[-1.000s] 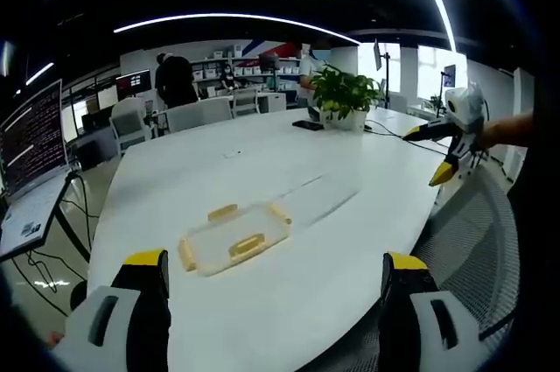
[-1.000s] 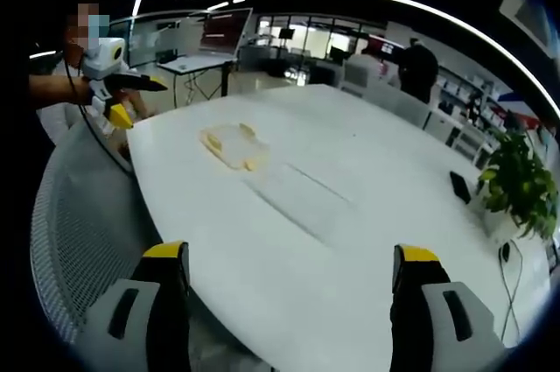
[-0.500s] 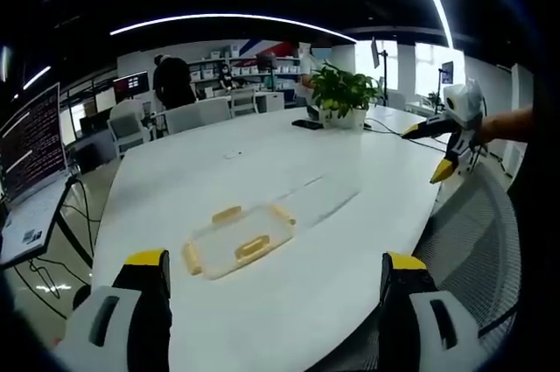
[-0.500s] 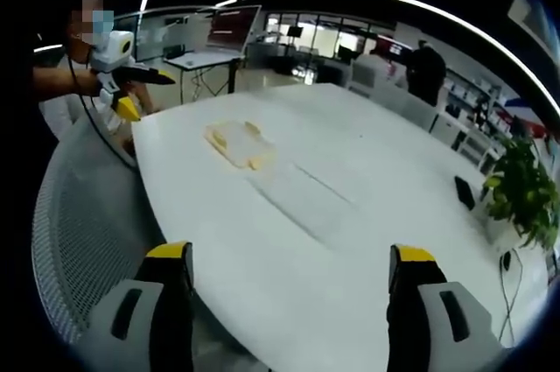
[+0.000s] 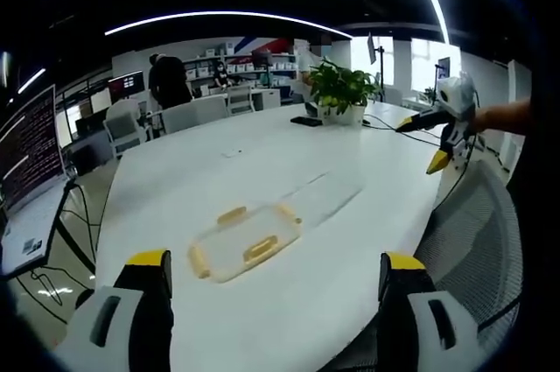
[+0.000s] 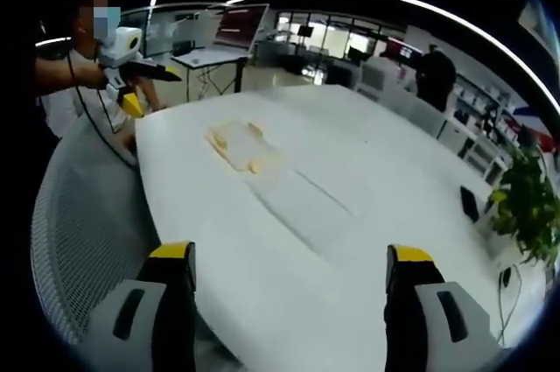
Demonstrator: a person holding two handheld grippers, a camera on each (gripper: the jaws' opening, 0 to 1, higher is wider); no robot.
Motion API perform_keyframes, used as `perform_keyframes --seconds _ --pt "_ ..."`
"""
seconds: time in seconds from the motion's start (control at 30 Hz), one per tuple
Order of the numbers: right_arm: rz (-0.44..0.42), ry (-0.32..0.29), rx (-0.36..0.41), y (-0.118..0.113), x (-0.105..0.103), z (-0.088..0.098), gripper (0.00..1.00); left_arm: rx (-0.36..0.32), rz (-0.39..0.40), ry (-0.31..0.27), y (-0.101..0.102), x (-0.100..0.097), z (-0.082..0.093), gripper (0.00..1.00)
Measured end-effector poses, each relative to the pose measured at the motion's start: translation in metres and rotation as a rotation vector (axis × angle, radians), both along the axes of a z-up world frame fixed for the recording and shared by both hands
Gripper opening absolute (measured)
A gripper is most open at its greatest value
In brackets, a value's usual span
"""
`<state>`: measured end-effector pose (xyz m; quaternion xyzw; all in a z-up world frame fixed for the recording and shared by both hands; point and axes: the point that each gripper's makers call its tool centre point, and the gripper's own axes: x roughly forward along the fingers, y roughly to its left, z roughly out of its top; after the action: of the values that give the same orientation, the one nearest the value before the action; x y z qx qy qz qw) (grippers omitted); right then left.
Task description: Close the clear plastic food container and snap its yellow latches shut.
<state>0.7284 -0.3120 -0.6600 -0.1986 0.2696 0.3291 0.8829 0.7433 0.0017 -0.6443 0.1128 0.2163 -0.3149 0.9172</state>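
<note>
Left gripper view: clear plastic food container w/ yellow latches (image 5: 245, 244) lies flat on white oval table (image 5: 219, 171), nr its close edge. Left hand-held gripper (image 5: 273, 302) & right hand-held gripper (image 6: 287, 298) both wide open, empty, well apart from it. Approach from above, press lid evenly, then latches. Plenty of bare table around.

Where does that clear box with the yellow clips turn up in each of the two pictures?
Left gripper view: the clear box lies low and left of centre on the white table, just above the left tongs.
Right gripper view: the clear box lies upper left, far from the right tongs.
Shared landmark: the potted plant, at the right edge in the right gripper view.
</note>
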Motion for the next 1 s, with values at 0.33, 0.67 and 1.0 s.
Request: perform_keyframes --seconds 0.33,0.67,1.0 --pt "0.056 0.020 -0.011 0.007 0.017 0.002 0.83 0.024 -0.030 0.012 0.005 0.013 -0.001 0.91" --pt "0.114 0.059 -0.032 0.015 0.030 -0.005 0.81 0.050 -0.066 0.018 0.007 0.028 -0.002 0.89" --pt "0.159 0.067 -0.048 0.021 0.045 -0.006 0.78 0.095 -0.120 0.037 0.005 0.037 -0.011 0.84"
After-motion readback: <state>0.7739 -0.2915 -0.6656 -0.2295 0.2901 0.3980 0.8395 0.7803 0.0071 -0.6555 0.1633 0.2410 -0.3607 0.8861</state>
